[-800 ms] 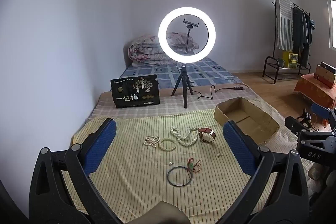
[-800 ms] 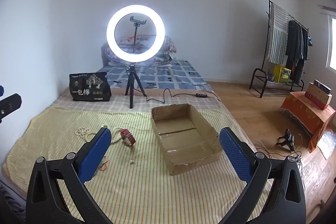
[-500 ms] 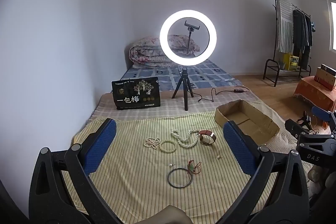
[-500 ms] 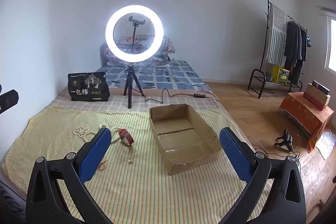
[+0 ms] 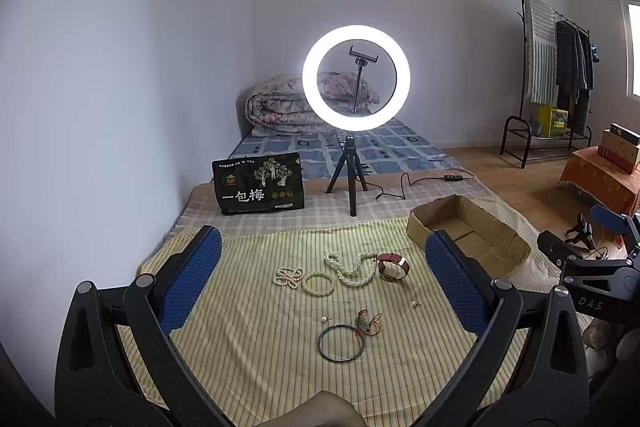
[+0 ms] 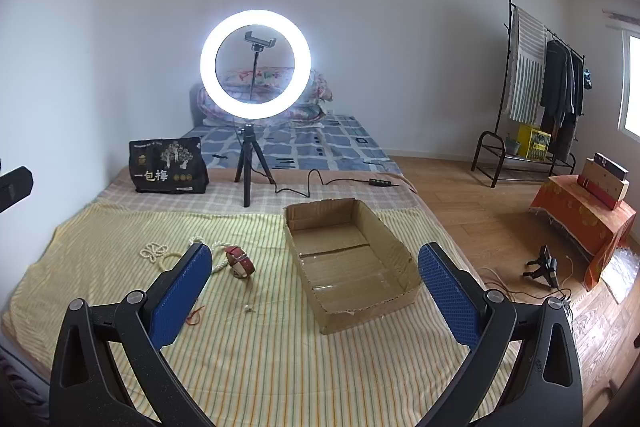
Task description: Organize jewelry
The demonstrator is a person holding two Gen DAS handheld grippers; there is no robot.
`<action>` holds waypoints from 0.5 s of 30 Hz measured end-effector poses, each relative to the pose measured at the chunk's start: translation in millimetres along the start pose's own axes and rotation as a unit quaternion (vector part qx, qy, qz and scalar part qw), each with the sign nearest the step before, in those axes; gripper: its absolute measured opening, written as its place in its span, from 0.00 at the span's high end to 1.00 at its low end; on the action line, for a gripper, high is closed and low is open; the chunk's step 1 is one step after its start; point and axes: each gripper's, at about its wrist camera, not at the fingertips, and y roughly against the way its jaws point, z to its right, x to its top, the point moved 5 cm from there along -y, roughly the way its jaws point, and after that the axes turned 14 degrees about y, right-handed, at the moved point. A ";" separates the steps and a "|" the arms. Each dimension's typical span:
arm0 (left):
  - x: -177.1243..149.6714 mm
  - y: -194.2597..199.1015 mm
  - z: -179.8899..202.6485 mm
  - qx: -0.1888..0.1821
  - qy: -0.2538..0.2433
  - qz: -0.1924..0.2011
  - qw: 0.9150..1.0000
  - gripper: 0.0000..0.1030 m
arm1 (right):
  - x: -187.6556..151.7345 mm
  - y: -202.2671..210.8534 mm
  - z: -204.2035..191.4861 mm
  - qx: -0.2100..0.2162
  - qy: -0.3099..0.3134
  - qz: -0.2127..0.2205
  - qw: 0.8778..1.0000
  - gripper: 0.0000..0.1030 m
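Jewelry lies on a yellow striped cloth (image 5: pixel 248 339): a knotted pearl piece (image 5: pixel 289 277), a bead bracelet (image 5: pixel 318 284), a pearl necklace (image 5: pixel 352 269), a red-strap watch (image 5: pixel 394 265), a dark bangle (image 5: pixel 341 342), a red string charm (image 5: pixel 367 321) and two small pearl earrings (image 5: pixel 324 319). An empty cardboard box (image 6: pixel 348 251) sits to the right. My left gripper (image 5: pixel 320 275) is open, above and short of the jewelry. My right gripper (image 6: pixel 314 291) is open, above the cloth before the box. The watch (image 6: pixel 240 261) also shows in the right wrist view.
A lit ring light on a tripod (image 5: pixel 356 75) and a black snack bag (image 5: pixel 258 185) stand behind the cloth. A folded quilt (image 5: pixel 280 103) lies at the wall. A clothes rack (image 6: pixel 536 87) and an orange-covered stand (image 6: pixel 584 211) are on the wooden floor at right.
Both views have shifted slightly, as both grippers drift a little back and up. Nothing on the cloth has moved.
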 end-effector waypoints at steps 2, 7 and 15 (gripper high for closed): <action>3.8 -0.5 1.2 0.000 0.000 0.000 1.000 0.00 | 0.6 0.2 -0.5 0.000 0.000 0.000 1.000 0.01; -5.9 -0.2 -3.0 -0.003 0.000 0.002 1.000 0.00 | 0.8 0.0 -1.4 0.000 0.001 -0.001 1.000 0.01; -4.7 -1.4 -3.3 -0.002 -0.001 0.004 1.000 0.00 | 1.4 -1.1 -1.6 0.003 0.001 -0.002 1.000 0.01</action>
